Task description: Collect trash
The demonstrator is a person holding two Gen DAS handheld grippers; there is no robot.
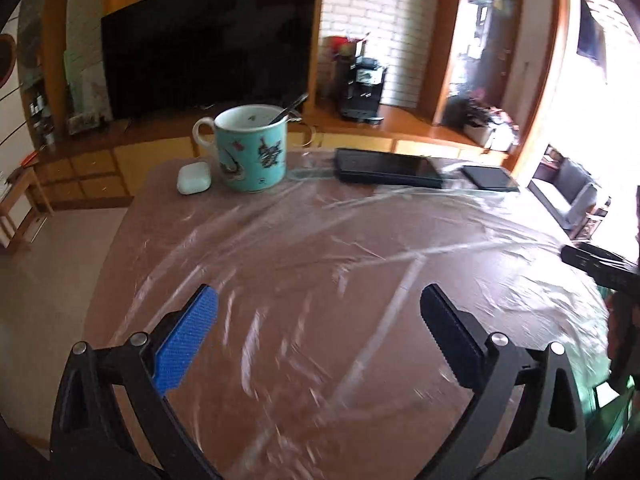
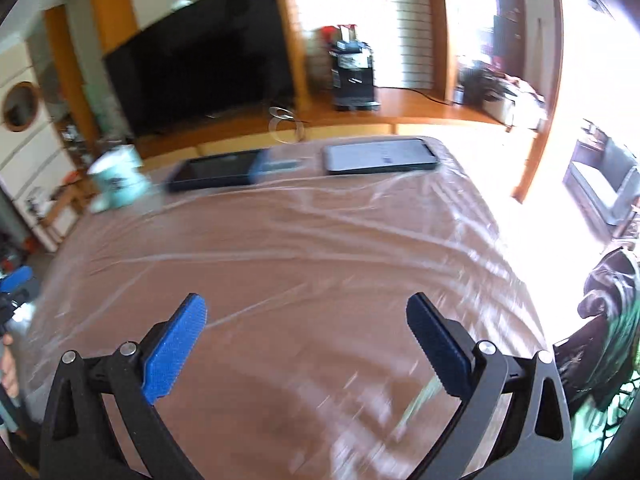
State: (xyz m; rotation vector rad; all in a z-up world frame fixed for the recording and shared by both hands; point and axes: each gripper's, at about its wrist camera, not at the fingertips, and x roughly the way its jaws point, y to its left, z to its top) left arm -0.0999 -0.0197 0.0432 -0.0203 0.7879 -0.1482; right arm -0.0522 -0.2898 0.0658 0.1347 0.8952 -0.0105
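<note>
My left gripper (image 1: 318,294) is open above the near part of a brown table (image 1: 132,240), with nothing between its blue pads. My right gripper (image 2: 306,300) is open too and holds nothing, over the same table (image 2: 100,248). A wrinkled clear plastic film (image 1: 360,232) covers the tabletop (image 2: 320,240). No loose scrap shows on the film near either gripper. At the right edge of the right wrist view hangs dark crumpled material (image 2: 612,292) with something green below it; I cannot tell what it is.
At the far side stand a teal mug (image 1: 252,152) with a spoon, a white earbud case (image 1: 194,178) and two dark flat devices (image 1: 384,168) (image 1: 490,178). In the right wrist view the mug (image 2: 118,178) is blurred. A television (image 1: 208,44) and a wooden cabinet are behind.
</note>
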